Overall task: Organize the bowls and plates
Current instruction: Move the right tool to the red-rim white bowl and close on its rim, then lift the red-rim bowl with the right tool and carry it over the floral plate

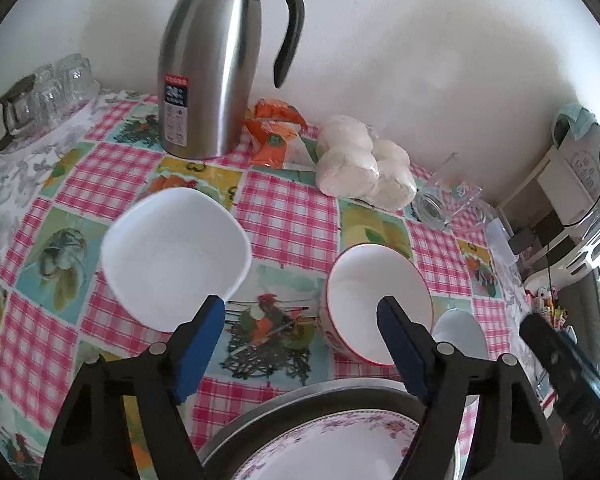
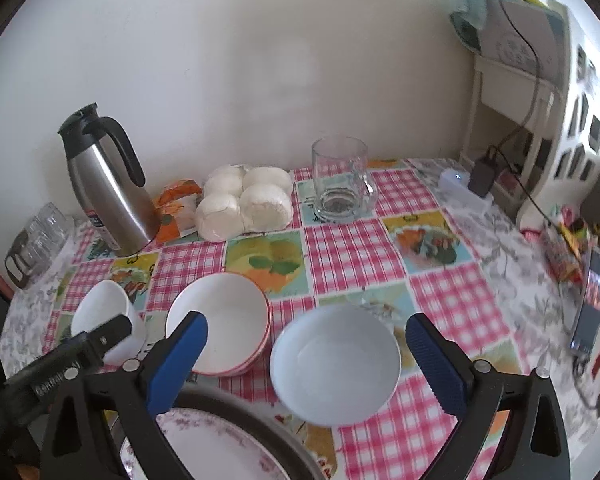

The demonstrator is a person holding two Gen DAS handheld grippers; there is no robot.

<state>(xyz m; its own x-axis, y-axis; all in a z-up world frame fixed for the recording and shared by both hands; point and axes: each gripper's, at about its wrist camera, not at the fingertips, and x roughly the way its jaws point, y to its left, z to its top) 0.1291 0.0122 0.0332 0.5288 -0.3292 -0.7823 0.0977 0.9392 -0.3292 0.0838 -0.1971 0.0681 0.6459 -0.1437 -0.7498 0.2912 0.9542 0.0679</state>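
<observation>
Right wrist view: three bowls in a row on the table: square bowl left, rimmed bowl middle, round bowl right; flask, buns, mug behind.

Left gripper and right gripper, each showing two black triangular arms with cut-out windows, a silver pivot pin shining at every joint. Blue pads are lining the inner faces of the fingers; on the right gripper these pads are showing fine ribbing. White lettering, too blurred to read, is running along the left gripper's black side.
</observation>
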